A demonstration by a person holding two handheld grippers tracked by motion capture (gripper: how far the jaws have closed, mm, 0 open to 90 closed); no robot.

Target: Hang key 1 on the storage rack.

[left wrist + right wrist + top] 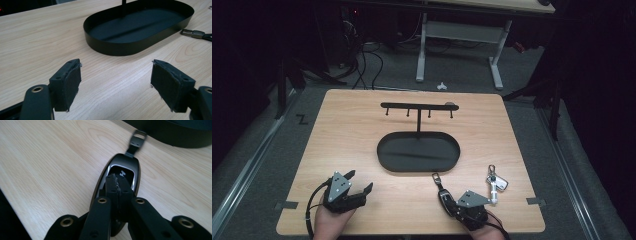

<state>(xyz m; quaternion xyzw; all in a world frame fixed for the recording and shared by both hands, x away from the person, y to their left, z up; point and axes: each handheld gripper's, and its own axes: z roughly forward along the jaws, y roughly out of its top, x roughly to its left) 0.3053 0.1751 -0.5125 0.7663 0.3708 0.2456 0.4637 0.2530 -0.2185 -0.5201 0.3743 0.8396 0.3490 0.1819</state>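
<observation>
Left tongs [360,182]: spread wide, nothing between pads, hovering over bare tabletop [362,130] near front-left edge.
Oval black tray [385,154]: centre of tabletop, carries hook stand [418,107]; hooks bare, tray floor otherwise bare.
Right tongs [117,182]: pressed together, tips over black car key fob [125,165] lying flat just before tray; grip on fob not discernible.
White key fob [497,182]: just beside, right.

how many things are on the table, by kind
car key fobs: 1, the black key fob under the right tongs
white keys with clip: 1, the white key
key stands: 1, the black stand with oval tray
tongs: 2, counting the left tongs
total: 5
</observation>
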